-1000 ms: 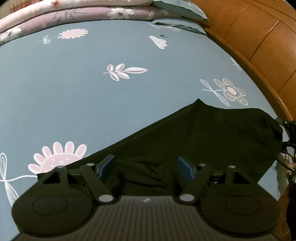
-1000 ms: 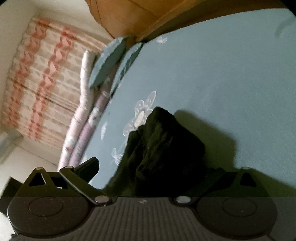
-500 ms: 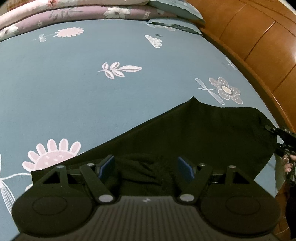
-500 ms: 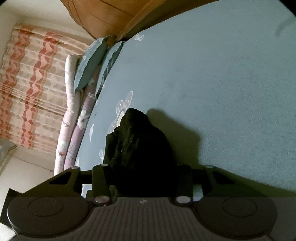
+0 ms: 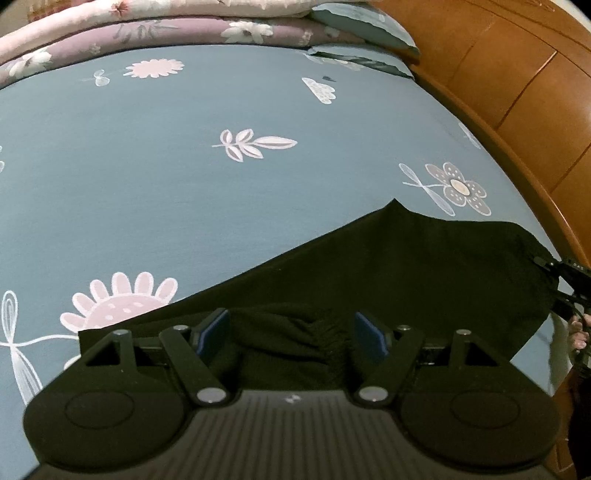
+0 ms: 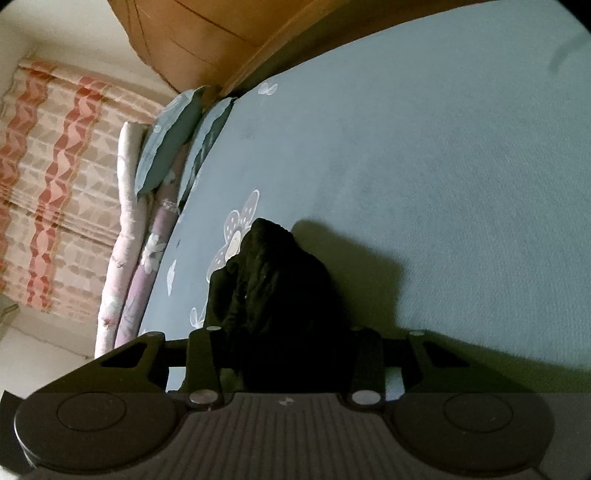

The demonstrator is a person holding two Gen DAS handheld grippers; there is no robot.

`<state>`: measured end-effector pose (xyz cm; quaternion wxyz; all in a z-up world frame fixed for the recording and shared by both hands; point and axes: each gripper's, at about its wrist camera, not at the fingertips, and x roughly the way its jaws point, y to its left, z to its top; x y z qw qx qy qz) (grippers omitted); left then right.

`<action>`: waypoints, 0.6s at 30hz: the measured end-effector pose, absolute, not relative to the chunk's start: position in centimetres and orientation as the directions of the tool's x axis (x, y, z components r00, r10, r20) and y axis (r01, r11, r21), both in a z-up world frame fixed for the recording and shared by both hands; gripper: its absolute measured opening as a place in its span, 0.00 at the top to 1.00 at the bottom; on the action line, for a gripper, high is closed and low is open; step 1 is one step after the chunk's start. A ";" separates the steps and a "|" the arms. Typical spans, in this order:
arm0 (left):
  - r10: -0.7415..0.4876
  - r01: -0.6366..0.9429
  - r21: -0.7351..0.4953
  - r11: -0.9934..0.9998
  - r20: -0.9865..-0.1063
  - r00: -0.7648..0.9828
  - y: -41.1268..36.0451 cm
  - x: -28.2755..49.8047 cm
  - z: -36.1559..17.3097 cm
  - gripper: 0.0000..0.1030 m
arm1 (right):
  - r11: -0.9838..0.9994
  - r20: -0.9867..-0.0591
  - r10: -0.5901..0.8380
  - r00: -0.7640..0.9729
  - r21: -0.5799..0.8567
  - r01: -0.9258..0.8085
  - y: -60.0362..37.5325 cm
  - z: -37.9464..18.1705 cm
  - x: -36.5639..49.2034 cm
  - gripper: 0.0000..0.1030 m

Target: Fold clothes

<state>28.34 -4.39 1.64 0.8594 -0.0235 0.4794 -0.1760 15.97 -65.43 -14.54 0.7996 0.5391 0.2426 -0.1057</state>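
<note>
Left wrist view, left to right:
- Bed sheet [image 5: 184, 192]: blue-grey, printed with pink and white flowers and leaves; covers the bed across the whole view.
- Folded quilts [image 5: 147, 26]: pink and mauve floral, stacked along the far edge of the bed.
- Left gripper [image 5: 291, 330]: its blue-padded fingers [image 5: 212, 330] stand apart on either side of a bunched elastic band of the black garment [image 5: 406, 266]; whether the pads press on that band cannot be told.
- Black garment: lies spread on the near right part of the bed, one straight edge running from the near left up to a peak at mid right.
- Pillows [image 5: 362, 22]: two, teal, at the far right corner against the wooden headboard [image 5: 517, 85].
- Right gripper [image 5: 565, 273]: at the far right edge, touching the garment's right corner, with fingertips of a hand [image 5: 578, 332] just below it.

Right wrist view, left to right:
- Curtain [image 6: 48, 177]: red and cream pattern, far left.
- Right gripper [image 6: 288, 343]: its fingers have just been closing and now clamp a bunched fold of the black garment [image 6: 273, 280], which rises from between them above the sheet.
</note>
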 end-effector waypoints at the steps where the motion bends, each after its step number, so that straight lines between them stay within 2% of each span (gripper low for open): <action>1: -0.323 0.276 -0.209 0.938 -0.814 0.482 -4.2 28.2 1.8 0.28 | 0.397 -0.507 0.090 0.857 0.807 0.436 -65.3 -14.2 16.0 0.59; 18: -0.358 0.269 -0.249 0.930 -0.778 0.517 0.4 26.9 2.2 0.28 | 0.572 -0.438 0.135 0.889 0.767 0.291 -58.4 -3.1 17.8 0.60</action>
